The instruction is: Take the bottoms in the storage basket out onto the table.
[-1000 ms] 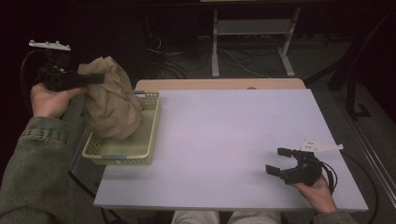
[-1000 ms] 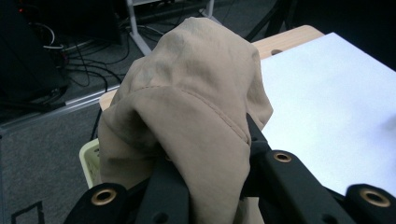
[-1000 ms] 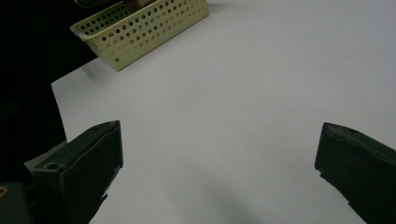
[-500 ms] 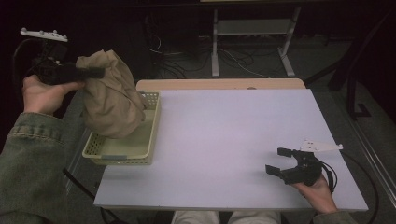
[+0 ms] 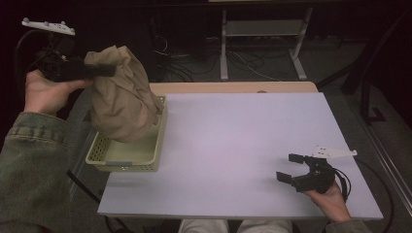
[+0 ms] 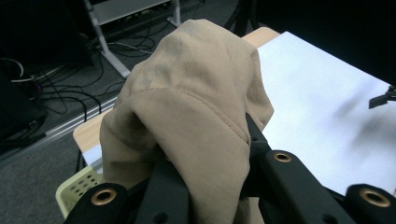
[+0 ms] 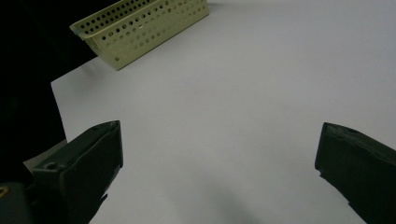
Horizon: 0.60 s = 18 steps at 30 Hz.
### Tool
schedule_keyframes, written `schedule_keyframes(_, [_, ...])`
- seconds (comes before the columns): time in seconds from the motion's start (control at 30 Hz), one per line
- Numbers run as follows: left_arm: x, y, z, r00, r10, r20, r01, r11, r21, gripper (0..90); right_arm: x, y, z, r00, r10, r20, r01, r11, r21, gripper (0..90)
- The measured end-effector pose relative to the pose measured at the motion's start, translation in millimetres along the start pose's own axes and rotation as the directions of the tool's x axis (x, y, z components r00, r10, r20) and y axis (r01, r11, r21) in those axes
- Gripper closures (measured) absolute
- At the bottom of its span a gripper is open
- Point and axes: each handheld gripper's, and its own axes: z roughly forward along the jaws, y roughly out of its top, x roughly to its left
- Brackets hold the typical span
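White table (image 5: 243, 145), cabled dark floor (image 5: 252, 63) behind

One high camera, two riding cameras.
The high view looks forward and down over the whole bench (image 5: 252, 150) from the person's side. The left gripper view sits close behind the cloth (image 6: 196, 112), facing across the bench toward the right claw (image 6: 383, 99). The right gripper view looks low along the bench top toward the basket (image 7: 140, 28). All three views share the white bench top and the basket (image 5: 141, 155).
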Motion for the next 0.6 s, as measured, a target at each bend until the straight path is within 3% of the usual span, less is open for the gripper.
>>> schedule_keyframes(0.17, [-6.7, 7.4, 4.3, 0.9988, 0.042, 0.025, -0.042, 0.9991, 0.001, 76.7, 1.4, -0.2, 0.2, 1.0000, 0.002, -0.002, -0.002, 1.000, 0.005, 0.6])
schedule_keyframes(0.27, [-11.8, 10.7, 7.4, 0.9985, 0.039, 0.038, -0.039, 0.9992, -0.001, 76.7, 1.6, -0.2, 0.2, 1.0000, -0.003, -0.004, 0.003, 1.000, 0.004, 0.6])
schedule_keyframes(0.3, [-11.4, 12.2, 8.6, 0.9968, 0.063, 0.048, -0.063, 0.9980, -0.005, 76.7, 1.5, -0.2, 0.2, 1.0000, -0.004, -0.004, 0.004, 1.000, 0.003, 0.7])
schedule_keyframes(0.33, [-13.8, 13.1, 9.7, 0.9975, 0.049, 0.052, -0.049, 0.9988, -0.008, 76.7, 1.6, -0.1, 0.3, 1.0000, 0.000, -0.003, 0.000, 1.000, 0.002, 0.6])
schedule_keyframes(0.6, [-24.1, 23.0, 18.7, 0.9926, 0.092, 0.079, -0.090, 0.9956, -0.025, 76.6, 1.6, -0.2, 0.2, 1.0000, -0.005, -0.004, 0.005, 1.000, 0.004, 0.6])
